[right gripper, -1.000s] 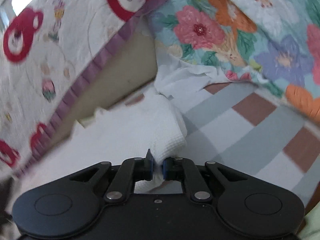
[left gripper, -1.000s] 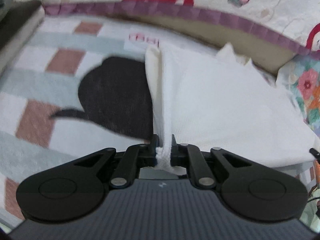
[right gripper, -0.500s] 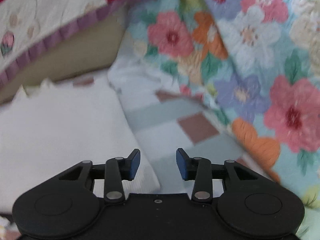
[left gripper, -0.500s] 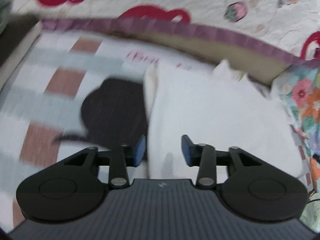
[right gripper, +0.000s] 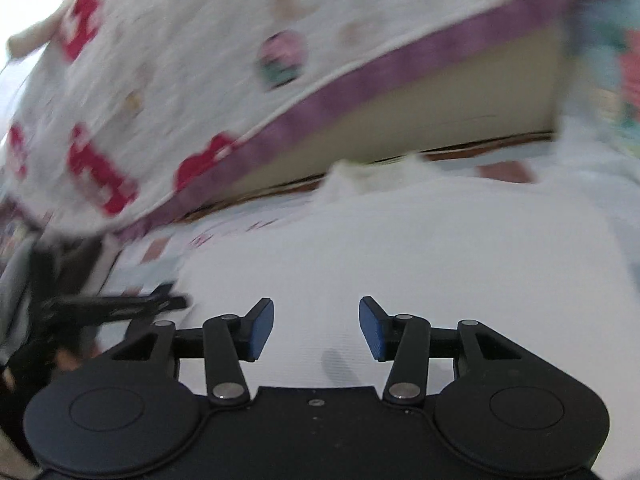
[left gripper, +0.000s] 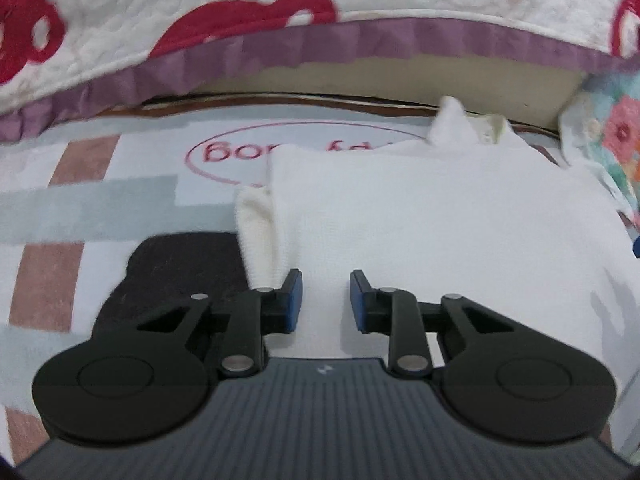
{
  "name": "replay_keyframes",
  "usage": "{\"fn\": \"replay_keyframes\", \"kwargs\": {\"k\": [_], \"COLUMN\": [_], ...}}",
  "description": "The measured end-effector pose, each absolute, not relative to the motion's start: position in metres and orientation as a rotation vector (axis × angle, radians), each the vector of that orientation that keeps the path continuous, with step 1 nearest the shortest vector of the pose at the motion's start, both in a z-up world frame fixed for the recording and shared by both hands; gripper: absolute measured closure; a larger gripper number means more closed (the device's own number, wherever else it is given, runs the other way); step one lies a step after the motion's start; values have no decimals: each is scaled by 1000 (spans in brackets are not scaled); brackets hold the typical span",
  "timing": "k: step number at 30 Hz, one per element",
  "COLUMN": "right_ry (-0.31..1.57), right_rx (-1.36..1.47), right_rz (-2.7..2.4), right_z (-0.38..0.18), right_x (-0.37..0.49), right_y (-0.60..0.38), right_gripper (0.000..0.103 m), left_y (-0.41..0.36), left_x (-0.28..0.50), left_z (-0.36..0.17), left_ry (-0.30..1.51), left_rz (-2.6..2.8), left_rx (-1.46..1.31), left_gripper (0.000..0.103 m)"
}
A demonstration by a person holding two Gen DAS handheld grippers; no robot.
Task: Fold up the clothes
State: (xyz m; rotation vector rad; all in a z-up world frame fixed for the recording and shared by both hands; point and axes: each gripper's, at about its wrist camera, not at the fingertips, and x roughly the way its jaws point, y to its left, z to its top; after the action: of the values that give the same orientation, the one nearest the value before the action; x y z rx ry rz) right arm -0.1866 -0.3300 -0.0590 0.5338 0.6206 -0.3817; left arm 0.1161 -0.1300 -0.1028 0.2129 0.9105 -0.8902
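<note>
Left wrist view: the white garment [left gripper: 460, 232] lies folded flat on the checked bed sheet [left gripper: 80, 208] beneath and ahead of the left gripper [left gripper: 326, 300], whose empty jaws are closing. The right gripper [right gripper: 316, 330] hovers over it, empty jaws opening. This fold looks done; the dark garment [left gripper: 176, 268] left of the jaws likely remains.

1. The right wrist view is smeared; the bear-print quilt [right gripper: 168, 92] reads only as red and white blotches.
2. A dark shape [right gripper: 120, 304] at that view's left edge is too blurred to identify.
3. In the left wrist view, the white garment [left gripper: 460, 216] covers part of the red oval lettering [left gripper: 240, 152] on the bed sheet.
4. The black cloth [left gripper: 180, 268] is partly hidden under the white garment and behind the left gripper [left gripper: 326, 300].
5. The floral fabric [left gripper: 616, 140] is cut off by the right edge.
</note>
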Motion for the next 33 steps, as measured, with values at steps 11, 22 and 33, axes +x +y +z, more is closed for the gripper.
{"fn": "replay_keyframes", "kwargs": {"k": [11,22,33], "right_ry": [791,845,1065], "right_rx": [385,459,243], "right_rz": [-253,-151,-168], "right_z": [-34,-45,-67], "right_x": [-115,-54,-15], "right_y": [-329,-322,-284], "right_gripper": [50,49,36], "left_y": [-124,-101,-89], "left_x": [123,97,24], "left_z": [-111,-70,-57], "left_ry": [879,909,928], "left_rz": [-940,-1232,-1393], "left_rx": [104,-155,-133], "left_gripper": [100,101,101]}}
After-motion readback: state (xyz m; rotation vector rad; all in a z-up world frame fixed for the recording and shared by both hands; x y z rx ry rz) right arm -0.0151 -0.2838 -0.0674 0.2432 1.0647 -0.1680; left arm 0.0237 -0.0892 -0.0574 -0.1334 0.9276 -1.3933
